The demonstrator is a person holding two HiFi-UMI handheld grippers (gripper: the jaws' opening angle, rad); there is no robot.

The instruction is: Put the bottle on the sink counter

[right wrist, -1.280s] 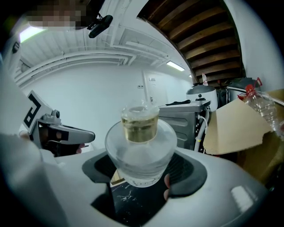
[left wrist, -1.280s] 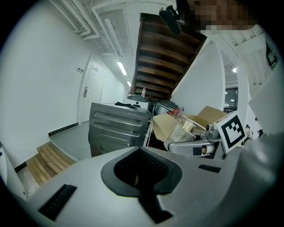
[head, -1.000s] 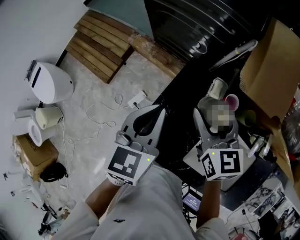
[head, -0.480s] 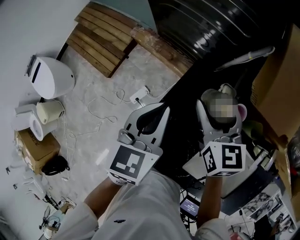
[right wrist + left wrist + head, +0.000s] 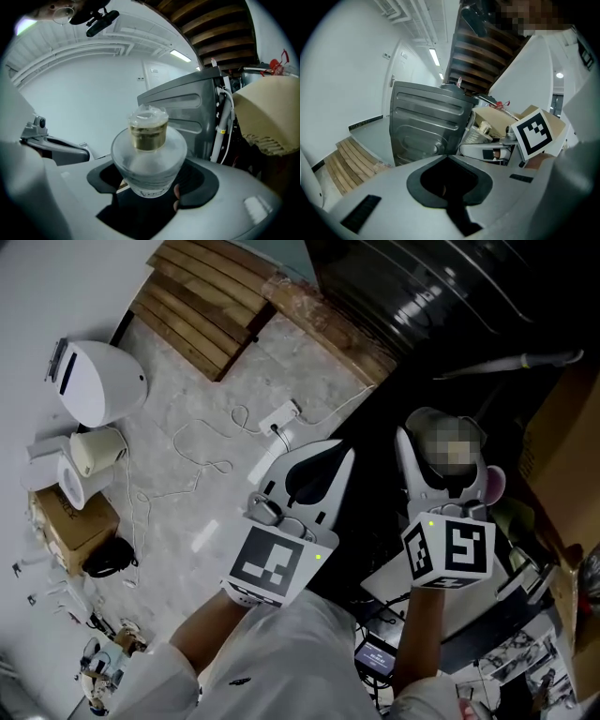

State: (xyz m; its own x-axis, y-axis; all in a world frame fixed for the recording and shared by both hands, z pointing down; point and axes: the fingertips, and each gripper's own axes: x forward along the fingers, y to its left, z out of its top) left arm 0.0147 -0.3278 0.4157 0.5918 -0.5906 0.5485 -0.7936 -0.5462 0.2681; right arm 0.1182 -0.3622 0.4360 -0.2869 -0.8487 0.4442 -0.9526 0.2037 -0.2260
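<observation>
A clear glass bottle [image 5: 149, 161] with a gold cap [image 5: 148, 132] stands out between the jaws of my right gripper [image 5: 151, 190], which is shut on its lower body. In the head view the bottle [image 5: 454, 432] is partly covered by a mosaic patch, and the right gripper [image 5: 448, 465] holds it over dark clutter at the right. My left gripper [image 5: 323, 460] hovers beside it to the left, jaws together with nothing between them. The left gripper view shows the left gripper [image 5: 450, 187] with its dark pads meeting and the right gripper's marker cube [image 5: 534, 133] off to the right.
A black ribbed metal body [image 5: 422, 287] fills the top. Wooden slats [image 5: 202, 315], a white rounded device [image 5: 98, 381], a power strip [image 5: 281, 415] and loose cables lie on the pale floor. Cardboard [image 5: 562, 446] stands at the right. A grey metal cabinet [image 5: 426, 126] is ahead.
Both grippers have drifted a little right and lower in the head view. The right gripper still holds the bottle; the left one stays shut and empty.
</observation>
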